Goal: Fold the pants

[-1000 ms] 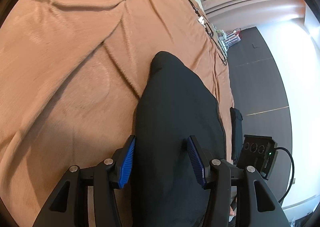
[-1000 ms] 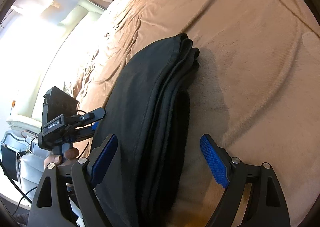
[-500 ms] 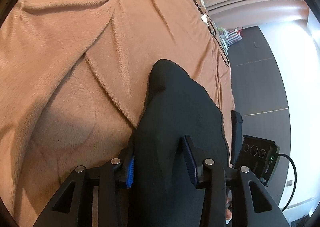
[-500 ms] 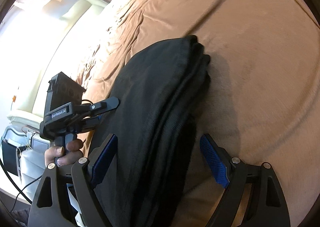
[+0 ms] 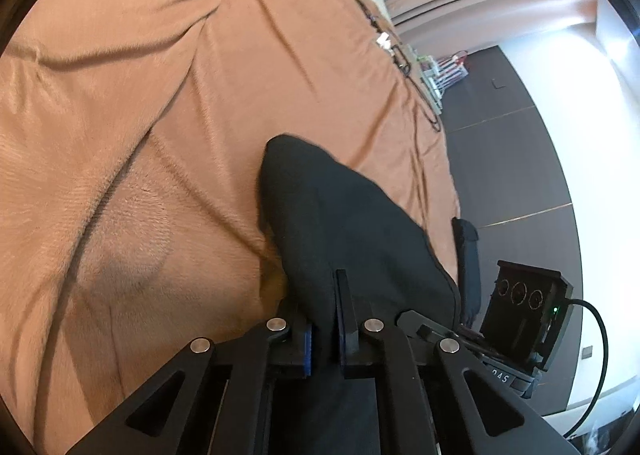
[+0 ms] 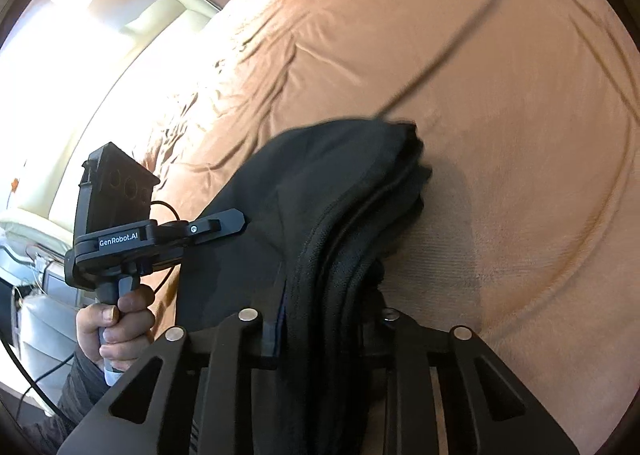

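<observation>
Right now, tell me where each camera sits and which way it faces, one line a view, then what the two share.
Left wrist: sits on the left tongs, looking forward and down over black pants on a brown blanket; its closing fingers pinch the cloth; the right tongs' body shows at right.
Right wrist: sits on the right tongs, looking down over the folded stack's edge, its fingers closing on it; the left tongs and the hand holding them show at left.
Shared: the pants, the blanket, and each sees the other tongs.
</observation>
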A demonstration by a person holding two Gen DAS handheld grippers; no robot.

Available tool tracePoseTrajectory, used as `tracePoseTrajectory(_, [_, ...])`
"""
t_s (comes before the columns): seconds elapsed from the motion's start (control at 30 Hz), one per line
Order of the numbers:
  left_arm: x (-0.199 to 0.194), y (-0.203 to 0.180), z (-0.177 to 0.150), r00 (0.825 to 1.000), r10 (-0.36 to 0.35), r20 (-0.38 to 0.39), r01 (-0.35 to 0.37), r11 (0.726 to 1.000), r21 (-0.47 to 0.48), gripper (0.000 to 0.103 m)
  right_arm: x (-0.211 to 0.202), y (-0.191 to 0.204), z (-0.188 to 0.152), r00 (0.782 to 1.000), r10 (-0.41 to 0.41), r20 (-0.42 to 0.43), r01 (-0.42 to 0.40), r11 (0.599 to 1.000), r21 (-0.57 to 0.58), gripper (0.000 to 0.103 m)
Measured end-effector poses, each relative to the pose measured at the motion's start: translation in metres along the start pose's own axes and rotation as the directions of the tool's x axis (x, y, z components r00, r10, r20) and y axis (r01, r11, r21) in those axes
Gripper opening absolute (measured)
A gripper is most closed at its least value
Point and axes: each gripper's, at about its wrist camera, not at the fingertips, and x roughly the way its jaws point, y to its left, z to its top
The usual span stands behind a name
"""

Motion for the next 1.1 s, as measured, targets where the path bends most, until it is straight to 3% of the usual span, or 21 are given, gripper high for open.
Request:
tracePoseTrajectory(0.37, [-0.044, -0.038, -0.018, 0.995, -0.073, 0.075, 0.067, 0.994, 0.084, 0.008, -0.047, 0.044, -0.025, 0.993, -0.035, 0.113, 0.043, 0.996, -0.072, 0.018])
tracePoseTrajectory(1.1, [-0.092, -0.141, -0.052, 0.976, -0.161, 0.145, 0.119, 0.958, 0.261, 0.007, -0.174, 0.095, -0.103, 0.945, -0.05, 0.323, 0.115, 0.976, -0.185, 0.018])
